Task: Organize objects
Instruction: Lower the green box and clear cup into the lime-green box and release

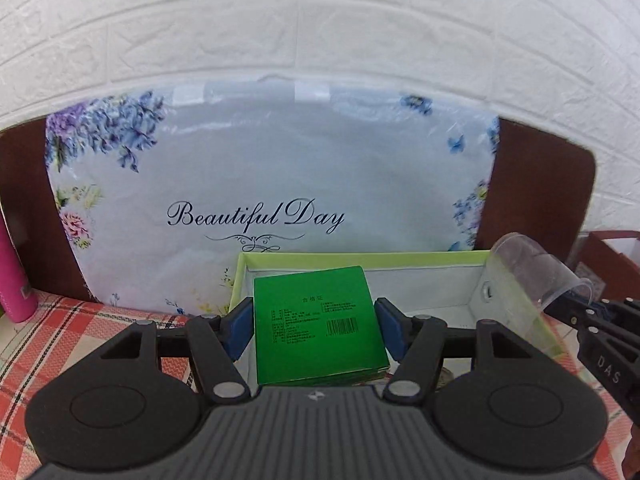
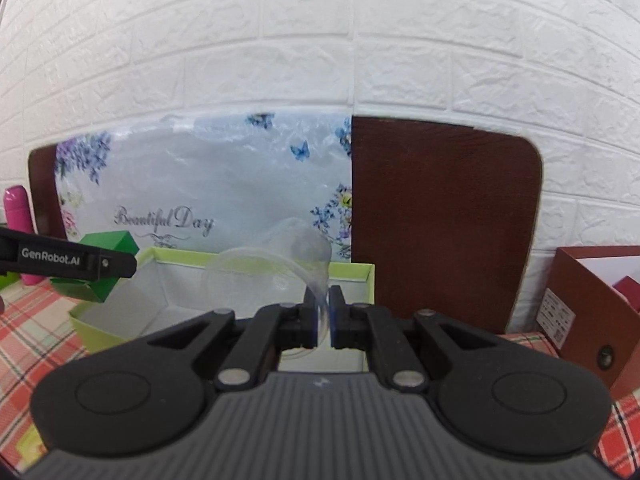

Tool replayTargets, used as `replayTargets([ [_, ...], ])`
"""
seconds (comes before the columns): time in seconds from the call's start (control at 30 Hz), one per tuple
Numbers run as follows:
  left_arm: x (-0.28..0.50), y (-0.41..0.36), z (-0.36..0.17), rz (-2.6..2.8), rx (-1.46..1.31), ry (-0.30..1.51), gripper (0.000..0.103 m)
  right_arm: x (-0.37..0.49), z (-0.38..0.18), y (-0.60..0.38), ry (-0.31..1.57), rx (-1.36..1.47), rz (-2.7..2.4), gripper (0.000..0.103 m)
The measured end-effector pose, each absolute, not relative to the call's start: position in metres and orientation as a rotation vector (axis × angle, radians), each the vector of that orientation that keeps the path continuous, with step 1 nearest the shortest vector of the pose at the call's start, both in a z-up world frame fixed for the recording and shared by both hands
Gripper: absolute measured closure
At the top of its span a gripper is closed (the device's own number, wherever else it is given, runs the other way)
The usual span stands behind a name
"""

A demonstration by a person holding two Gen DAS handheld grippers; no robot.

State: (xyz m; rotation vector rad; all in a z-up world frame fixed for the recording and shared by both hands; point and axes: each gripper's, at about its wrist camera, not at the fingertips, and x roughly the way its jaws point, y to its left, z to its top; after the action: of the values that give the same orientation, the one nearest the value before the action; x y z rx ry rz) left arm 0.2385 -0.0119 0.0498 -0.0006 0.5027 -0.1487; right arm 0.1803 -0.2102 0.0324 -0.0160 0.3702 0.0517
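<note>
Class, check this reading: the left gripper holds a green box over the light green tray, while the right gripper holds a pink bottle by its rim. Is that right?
Not quite. The right gripper pinches a clear plastic cup by its rim, as the right wrist view shows. The left gripper does hold the green box over the light green tray.

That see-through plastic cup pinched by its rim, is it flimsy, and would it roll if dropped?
Probably flimsy: the clear plastic cup looks thin-walled, and the right gripper holds it by a nearly shut pinch on one wall. It seems light, hanging sideways from that edge. Being round, it would likely roll if it landed on its side.
</note>
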Motion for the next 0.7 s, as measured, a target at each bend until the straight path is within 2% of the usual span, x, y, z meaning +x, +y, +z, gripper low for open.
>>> replayTargets([
  [0.1, 0.252, -0.013, 0.040, -0.142, 0.021, 0.503, 0.035, 0.204, 0.017, -0.205, 0.414, -0.045, 0.041, 0.097],
  [0.13, 0.254, -0.014, 0.037, -0.136, 0.036, 0.494, 0.030, 0.211, 0.011, -0.202, 0.438, -0.065, 0.043, 0.096],
  [0.17, 0.256, -0.016, 0.034, -0.127, 0.065, 0.497, 0.016, 0.218, 0.005, -0.201, 0.466, -0.095, 0.050, 0.091],
  [0.2, 0.257, -0.017, 0.031, -0.112, 0.091, 0.500, 0.011, 0.223, -0.001, -0.196, 0.497, -0.142, 0.049, 0.078],
  [0.23, 0.258, -0.018, 0.027, -0.095, 0.106, 0.497, 0.011, 0.224, -0.006, -0.192, 0.504, -0.183, 0.039, 0.069],
  [0.27, 0.259, -0.016, 0.024, -0.088, 0.107, 0.502, 0.011, 0.221, -0.009, -0.189, 0.488, -0.213, 0.027, 0.055],
  [0.33, 0.262, -0.009, 0.017, -0.093, 0.068, 0.529, 0.011, 0.213, -0.010, -0.189, 0.455, -0.219, 0.036, 0.048],
  [0.4, 0.264, -0.001, 0.014, -0.098, 0.014, 0.559, 0.011, 0.205, -0.009, -0.191, 0.432, -0.208, 0.030, 0.021],
  [0.43, 0.262, 0.001, 0.013, -0.099, 0.002, 0.564, 0.011, 0.201, -0.008, -0.192, 0.417, -0.208, 0.017, 0.017],
  [0.7, 0.213, -0.003, 0.037, -0.121, 0.066, 0.538, 0.011, 0.157, 0.020, -0.207, 0.360, -0.136, -0.041, 0.009],
])
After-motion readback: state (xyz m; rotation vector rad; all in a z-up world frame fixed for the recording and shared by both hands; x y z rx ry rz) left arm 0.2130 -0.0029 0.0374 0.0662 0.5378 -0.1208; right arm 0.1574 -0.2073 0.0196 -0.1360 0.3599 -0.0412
